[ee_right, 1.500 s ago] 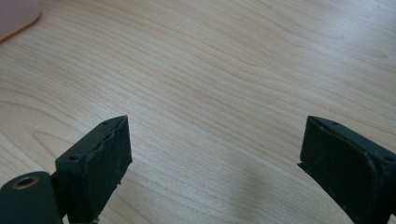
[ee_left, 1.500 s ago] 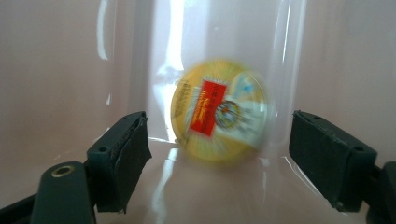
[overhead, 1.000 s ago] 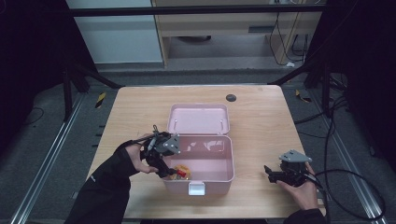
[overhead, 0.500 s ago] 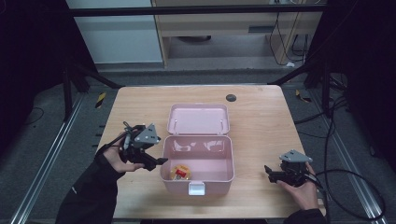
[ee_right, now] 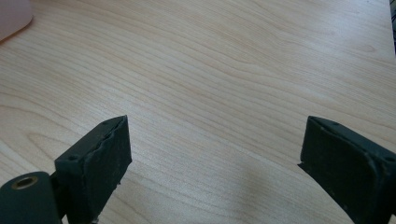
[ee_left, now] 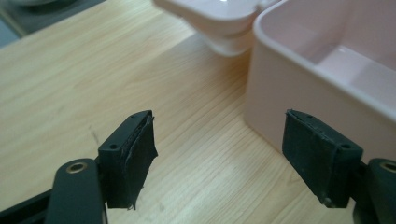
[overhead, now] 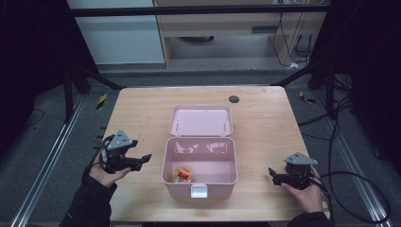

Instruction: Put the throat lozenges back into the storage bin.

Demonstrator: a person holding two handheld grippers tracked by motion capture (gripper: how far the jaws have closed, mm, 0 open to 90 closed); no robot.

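A pink box (overhead: 200,161) is sitting open near the middle of the wooden table (overhead: 265,123), a little toward the near edge, with its lid (overhead: 201,120) lying back flat on the far side. A white latch tab (overhead: 198,190) is hanging at the middle of its near wall. Inside, in the near-left corner of the floor, a small red and yellow object (overhead: 182,174) is lying; what it is cannot be told at this size. The rest of the box floor is showing bare pink.

To the left of the box, the left gripper (overhead: 143,159) is hovering just beside the box's left wall, apart from it, with its jaws pointing right toward the box. In the left gripper view its two black pads are standing wide apart with nothing between them, the box wall (ee_left: 299,93) rising just beyond the right-hand pad and the lid's edge showing at the top.

To the right, well apart from the box, the right gripper (overhead: 274,175) is resting near the table's near-right edge, held in the person's right hand (overhead: 305,194), jaws pointing left. In the right gripper view its jaws are spread wide over bare wood, gripping nothing.

A small dark round disc (overhead: 233,99) is lying on the table near the far edge, beyond the lid.
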